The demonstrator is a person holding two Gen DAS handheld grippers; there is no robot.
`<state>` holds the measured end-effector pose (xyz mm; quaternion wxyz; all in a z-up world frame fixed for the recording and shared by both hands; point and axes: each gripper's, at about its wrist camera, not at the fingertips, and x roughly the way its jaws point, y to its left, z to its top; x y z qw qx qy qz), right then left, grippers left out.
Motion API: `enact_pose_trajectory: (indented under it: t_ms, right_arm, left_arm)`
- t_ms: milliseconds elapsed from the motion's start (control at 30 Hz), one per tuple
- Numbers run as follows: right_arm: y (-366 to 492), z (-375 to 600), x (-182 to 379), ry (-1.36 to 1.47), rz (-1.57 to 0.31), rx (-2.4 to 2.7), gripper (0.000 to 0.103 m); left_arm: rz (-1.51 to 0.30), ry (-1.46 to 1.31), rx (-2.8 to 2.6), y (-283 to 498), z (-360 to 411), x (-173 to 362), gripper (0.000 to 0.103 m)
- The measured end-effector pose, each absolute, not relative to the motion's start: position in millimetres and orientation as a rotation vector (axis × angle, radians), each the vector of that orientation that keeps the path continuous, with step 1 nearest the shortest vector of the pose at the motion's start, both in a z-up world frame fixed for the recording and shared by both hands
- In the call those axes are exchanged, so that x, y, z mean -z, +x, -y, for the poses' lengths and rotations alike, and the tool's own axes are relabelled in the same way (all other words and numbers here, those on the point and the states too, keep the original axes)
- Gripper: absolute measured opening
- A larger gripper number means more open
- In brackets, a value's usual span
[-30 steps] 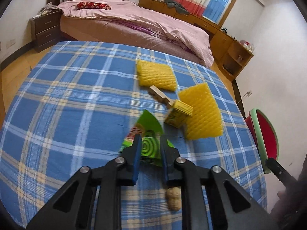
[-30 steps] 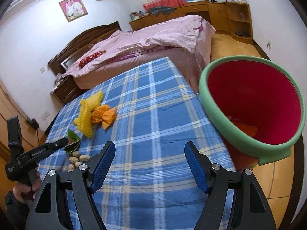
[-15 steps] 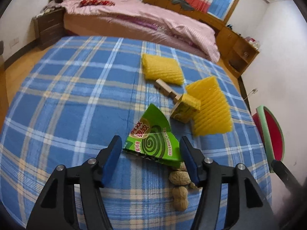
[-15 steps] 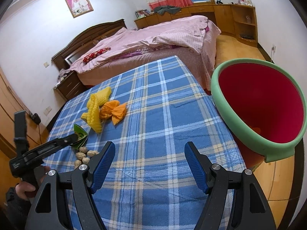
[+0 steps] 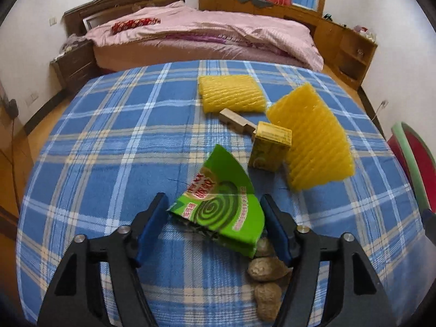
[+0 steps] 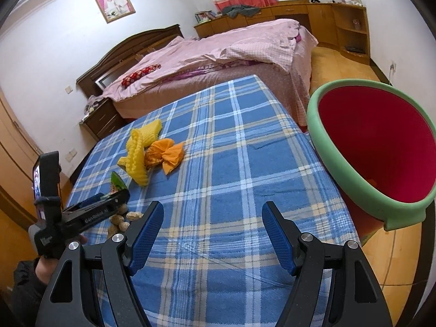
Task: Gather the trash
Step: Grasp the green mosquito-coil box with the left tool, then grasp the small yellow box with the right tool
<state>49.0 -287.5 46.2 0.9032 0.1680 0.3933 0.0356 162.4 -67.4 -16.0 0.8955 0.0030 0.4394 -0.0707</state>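
A green mosquito-coil box piece (image 5: 222, 204) lies on the blue plaid table (image 5: 109, 141), between the open jaws of my left gripper (image 5: 215, 215). Peanut shells (image 5: 265, 272) lie just right of it. Beyond are a small yellow carton (image 5: 269, 147), a wooden block (image 5: 235, 120) and two yellow foam nets (image 5: 231, 94) (image 5: 310, 139). In the right wrist view my right gripper (image 6: 212, 223) is open and empty over bare cloth. The red bin with green rim (image 6: 376, 152) stands at the table's right edge. The left gripper (image 6: 90, 212) shows at the left there.
Orange peel (image 6: 166, 154) lies beside the foam nets (image 6: 137, 152) in the right wrist view. A bed with pink bedding (image 5: 204, 35) stands behind the table. A nightstand (image 5: 73, 62) and wooden cabinets (image 5: 346, 46) line the walls.
My left gripper has opened from nearly shut to wide, and now straddles the green box piece. The right gripper has stayed open and shifted slightly.
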Motion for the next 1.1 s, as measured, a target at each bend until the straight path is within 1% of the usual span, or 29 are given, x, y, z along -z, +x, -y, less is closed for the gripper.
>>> enact_pose_trajectory:
  t_ms: [233,433,533,700,733,767,833,1000,1033,1067,1100]
  right_arm:
    - [59.4,270.3,-52.5,0.305,-0.815,-0.101,0.076]
    - [78.8,243.1,-63.8,0.268,-0.806,-0.145,0.076]
    - [96.6,219.7,-71.8,0.262,-0.814,-0.215,0.076]
    - [123.5,178.5,-76.7,0.189,-0.807,-0.282,0.076]
    - [130.0,168.6,-75.0,0.170,-0.815,-0.300,0.074]
    - [134.2,162.3,-72.5,0.157,-0.822,-0.314,0.068]
    - [147.5,148.7,-66.3,0.122,-0.841,-0.322,0.063]
    - [169.2,128.6,-51.7,0.073,-0.853,-0.313,0.062]
    - [173.9,126.1,-47.8,0.066,-0.859,-0.309,0.059]
    - [177.9,125.5,-44.2,0.060,-0.867,-0.307,0.052]
    - [182.6,124.1,-39.4,0.054,-0.880,-0.302,0.050]
  left_arm:
    - [-0.904,-0.130,0.210,165.6,41.0,5.8,0.068]
    - [-0.835,-0.129,0.123,174.6,2.2,-13.0,0.068]
    - [-0.798,-0.143,0.071,181.2,-17.5,-13.6,0.068]
    - [-0.790,-0.228,0.054,189.1,-41.4,-4.3,0.068]
    - [-0.794,-0.250,0.060,191.1,-45.4,-1.3,0.068]
    - [-0.798,-0.265,0.066,190.0,-49.0,0.5,0.068]
    - [-0.805,-0.290,0.082,191.2,-52.5,3.8,0.068]
    - [-0.799,-0.316,0.102,188.0,-53.5,4.3,0.068]
    - [-0.800,-0.318,0.107,187.7,-53.2,4.4,0.068]
    - [-0.800,-0.319,0.112,187.4,-52.7,4.4,0.068]
    - [-0.801,-0.319,0.115,186.8,-52.0,4.3,0.068]
